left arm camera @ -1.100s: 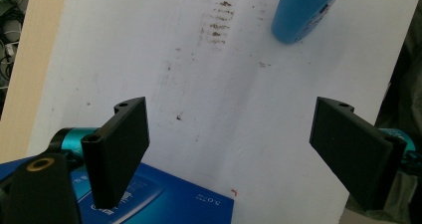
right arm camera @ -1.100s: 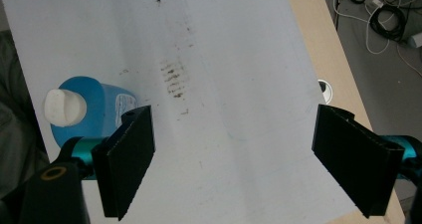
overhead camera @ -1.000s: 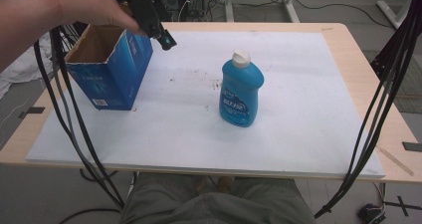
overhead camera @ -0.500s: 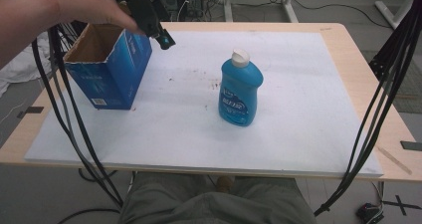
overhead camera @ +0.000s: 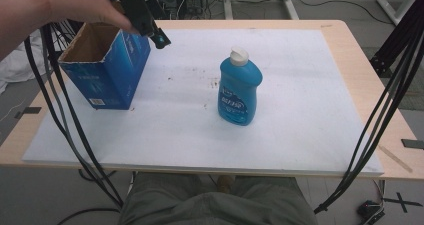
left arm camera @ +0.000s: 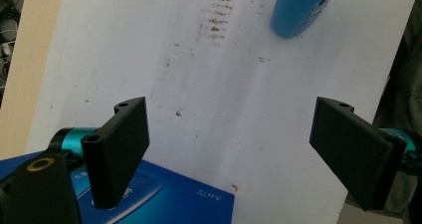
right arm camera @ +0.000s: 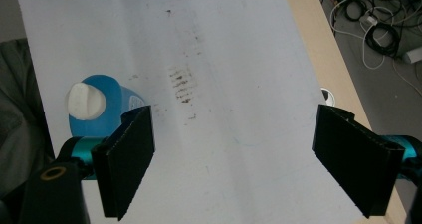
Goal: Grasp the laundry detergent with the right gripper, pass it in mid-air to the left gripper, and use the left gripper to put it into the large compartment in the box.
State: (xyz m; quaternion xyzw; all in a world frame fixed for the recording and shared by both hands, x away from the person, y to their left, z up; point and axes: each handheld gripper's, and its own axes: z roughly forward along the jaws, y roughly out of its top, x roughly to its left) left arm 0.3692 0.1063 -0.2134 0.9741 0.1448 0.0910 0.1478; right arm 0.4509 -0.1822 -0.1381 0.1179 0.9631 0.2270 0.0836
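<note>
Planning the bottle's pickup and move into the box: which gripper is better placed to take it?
Probably the right gripper: its open jaws hang above the blue bottle, white cap close by one jaw. The left gripper hovers over the blue box, bottle farther off.

On the blue box (left arm camera: 164,196), "5.0" is printed near its corner; the blue bottle's (overhead camera: 239,90) label cannot be read.

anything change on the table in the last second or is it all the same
Hardly anything. The left gripper still hovers over the right edge of the open blue box, jaws wide apart and empty; any drift is too slight to name. The blue bottle stands upright in the same spot on the white sheet. The right gripper is open too, holding nothing.
</note>
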